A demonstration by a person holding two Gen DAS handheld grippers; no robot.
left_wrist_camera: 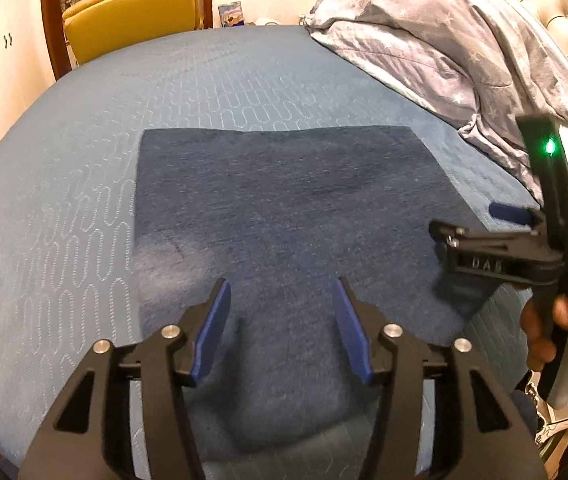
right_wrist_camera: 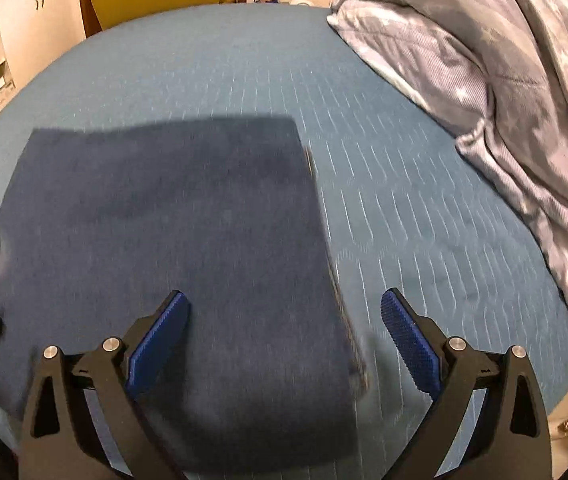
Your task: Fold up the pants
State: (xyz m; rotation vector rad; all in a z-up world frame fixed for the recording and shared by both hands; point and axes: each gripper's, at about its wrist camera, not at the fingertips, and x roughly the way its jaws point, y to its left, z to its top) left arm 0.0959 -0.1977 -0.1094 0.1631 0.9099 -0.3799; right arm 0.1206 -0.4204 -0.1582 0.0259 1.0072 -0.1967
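Nearest the left wrist camera is the left gripper point(left_wrist_camera: 282, 286), its blue-padded fingers point(left_wrist_camera: 214, 330) spread apart with nothing between them, poised over the near part of the pants point(left_wrist_camera: 284, 200) without pinching the cloth. The pants are dark blue and lie flat on the blue quilted bedspread point(left_wrist_camera: 84, 200) in a folded, roughly rectangular shape, the far edge straight and the near end reaching down under the gripper. At the right of that view the right gripper point(left_wrist_camera: 479, 220) comes in side-on, held in a person's hand point(left_wrist_camera: 563, 336), a green light lit on its body; one blue pad shows over the pants' right edge. Seen from the right wrist camera, the right gripper's jaws also stand wide apart and empty — one pad over the dark fabric, the other over bare bedspread, so the pants' right edge runs between them. That picture is blurred, so whether the pads touch the cloth cannot be told. A rumpled grey star-printed duvet point(right_wrist_camera: 503, 92) is heaped along the right side of the bed, well apart from the pants, and a yellow chair point(left_wrist_camera: 132, 12) stands beyond the far edge.
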